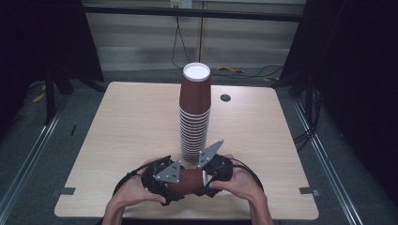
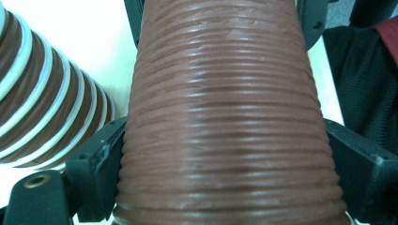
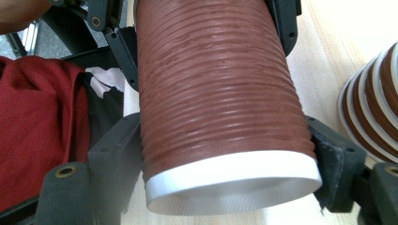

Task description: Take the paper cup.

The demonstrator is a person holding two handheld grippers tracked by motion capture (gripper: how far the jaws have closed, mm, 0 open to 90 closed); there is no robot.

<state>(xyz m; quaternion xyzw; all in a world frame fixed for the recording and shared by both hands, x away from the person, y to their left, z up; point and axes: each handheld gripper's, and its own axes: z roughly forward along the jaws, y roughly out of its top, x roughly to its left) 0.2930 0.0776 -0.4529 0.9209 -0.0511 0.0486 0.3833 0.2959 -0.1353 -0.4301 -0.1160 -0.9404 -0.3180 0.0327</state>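
A brown ribbed paper cup [image 1: 190,181] lies level between my two grippers, just above the table's front edge. Its white rim [image 3: 234,180] faces the right gripper. My left gripper [image 1: 179,183] has its black jaws against both sides of the cup's [image 2: 225,117] narrower end. My right gripper [image 1: 205,177] is shut on the cup [image 3: 216,84] close to the rim, one jaw on each side. A hand holds each gripper. Just behind them stands a tall stack of upturned brown cups [image 1: 194,122].
The light wooden table [image 1: 131,122] has a small dark hole [image 1: 225,98] behind and right of the stack. The stack's ringed rims sit close beside the held cup [image 2: 42,103] [image 3: 375,112]. The person's red clothing [image 3: 37,126] is below the table edge.
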